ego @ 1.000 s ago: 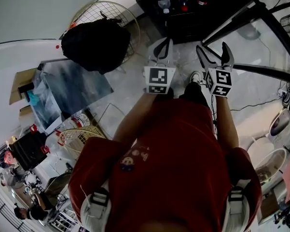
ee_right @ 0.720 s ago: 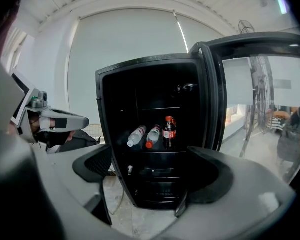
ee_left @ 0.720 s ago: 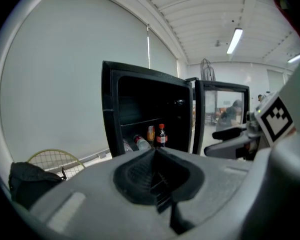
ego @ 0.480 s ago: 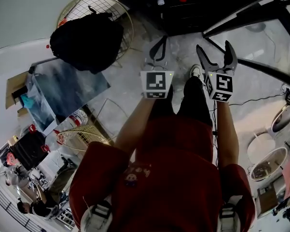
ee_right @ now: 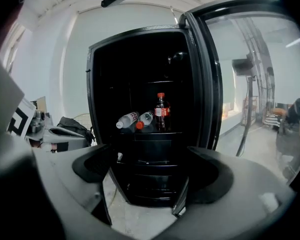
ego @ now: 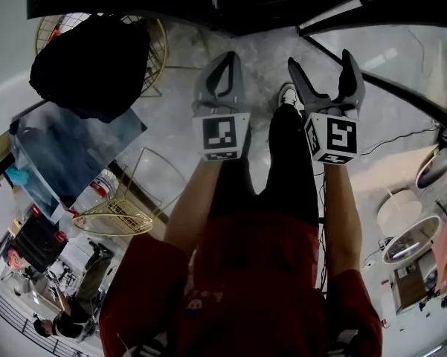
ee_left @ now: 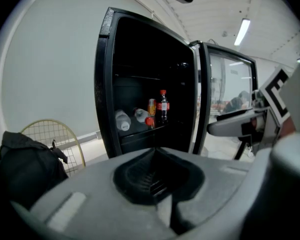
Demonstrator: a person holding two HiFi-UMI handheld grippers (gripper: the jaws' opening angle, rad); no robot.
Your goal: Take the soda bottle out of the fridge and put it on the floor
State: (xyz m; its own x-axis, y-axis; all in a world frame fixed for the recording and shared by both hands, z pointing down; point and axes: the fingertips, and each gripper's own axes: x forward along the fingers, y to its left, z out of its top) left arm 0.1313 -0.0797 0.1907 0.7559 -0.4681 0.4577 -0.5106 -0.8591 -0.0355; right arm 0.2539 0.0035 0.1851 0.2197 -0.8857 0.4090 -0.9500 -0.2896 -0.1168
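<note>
My left claw (ego: 224, 59) has its jaws pressed together on nothing. My right claw (ego: 320, 62) is spread wide and empty. Both point at the open black fridge (ee_right: 150, 184) ahead, and neither is inside it. The soda bottle (ee_right: 161, 112) stands upright on a shelf, straight ahead of the right claw, above its jaws and well apart from them. Two water bottles (ee_right: 126, 120) lie on their sides just left of it. The glass door (ee_right: 239, 84) stands open to that claw's right.

Black fridge (ee_right: 125, 69); dark soda bottle (ee_right: 161, 114), red cap and label.
</note>
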